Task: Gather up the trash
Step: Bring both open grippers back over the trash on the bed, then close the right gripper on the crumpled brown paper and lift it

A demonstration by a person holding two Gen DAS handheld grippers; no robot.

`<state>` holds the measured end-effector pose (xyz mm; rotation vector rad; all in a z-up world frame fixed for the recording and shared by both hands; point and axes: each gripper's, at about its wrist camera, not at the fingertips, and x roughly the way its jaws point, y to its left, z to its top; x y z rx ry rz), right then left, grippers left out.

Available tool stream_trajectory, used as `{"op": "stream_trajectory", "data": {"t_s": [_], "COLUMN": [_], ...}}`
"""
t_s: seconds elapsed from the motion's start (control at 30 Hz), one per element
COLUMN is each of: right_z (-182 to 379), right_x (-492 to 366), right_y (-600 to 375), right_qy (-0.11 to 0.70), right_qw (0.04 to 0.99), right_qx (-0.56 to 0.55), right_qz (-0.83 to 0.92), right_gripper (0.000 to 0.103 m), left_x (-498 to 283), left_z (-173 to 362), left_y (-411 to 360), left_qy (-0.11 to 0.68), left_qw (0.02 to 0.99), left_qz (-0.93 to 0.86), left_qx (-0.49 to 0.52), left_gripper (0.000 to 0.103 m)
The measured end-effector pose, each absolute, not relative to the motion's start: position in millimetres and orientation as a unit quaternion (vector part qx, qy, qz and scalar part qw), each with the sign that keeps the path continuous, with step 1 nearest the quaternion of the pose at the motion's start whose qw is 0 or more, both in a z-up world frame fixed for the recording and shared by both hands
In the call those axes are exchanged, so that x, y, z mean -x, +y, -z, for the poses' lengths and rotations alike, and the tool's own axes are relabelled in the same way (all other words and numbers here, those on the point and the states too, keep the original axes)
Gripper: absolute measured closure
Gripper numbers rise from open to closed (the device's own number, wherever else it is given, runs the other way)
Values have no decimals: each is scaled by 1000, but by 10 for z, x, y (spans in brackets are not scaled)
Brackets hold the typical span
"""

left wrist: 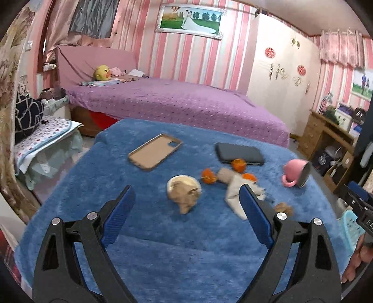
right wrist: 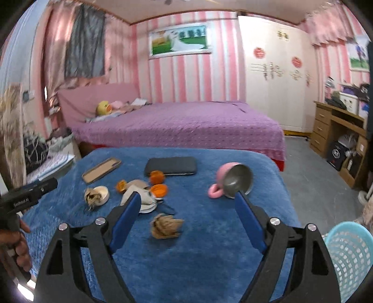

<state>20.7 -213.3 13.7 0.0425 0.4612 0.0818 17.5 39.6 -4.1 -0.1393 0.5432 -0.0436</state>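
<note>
Both grippers, left gripper (left wrist: 187,194) and right gripper (right wrist: 187,201), tilted down over blue blanket (right wrist: 209,256), jaws spread wide, nothing held.

place: home bedroom | signs: bed (right wrist: 181,125) with purple cover, plush duck (left wrist: 102,72) at headboard, pink striped walls, framed wedding photo (left wrist: 190,19), white wardrobe (right wrist: 275,77), wooden desk (right wrist: 335,130), curtains (right wrist: 77,42)

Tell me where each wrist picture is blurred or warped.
Left wrist view: fisheye bends the room's edges; the pink cup and crumpled paper look motion-smeared. Right wrist view: same curved distortion, dark vignette corners; the left edge smears, while the blue blanket stays fairly sharp.
</note>
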Motion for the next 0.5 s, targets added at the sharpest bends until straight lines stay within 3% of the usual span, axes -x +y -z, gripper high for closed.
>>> {"op": "stream_trajectory", "data": {"t_s": [0.5], "right_z": [35], "right_x": [-433], "right_y": [-1742], "right_qy": [259], "right_qw": [964], "right_qx": [-6], "right_qz": [-65], "right_gripper": [22], "left_x": [-170], "left_z": [205], "left_y": [674], "left_qy": [287], "left_qw": [956], "left_qz": [13], "left_qx": [62], "left_gripper": [15]}}
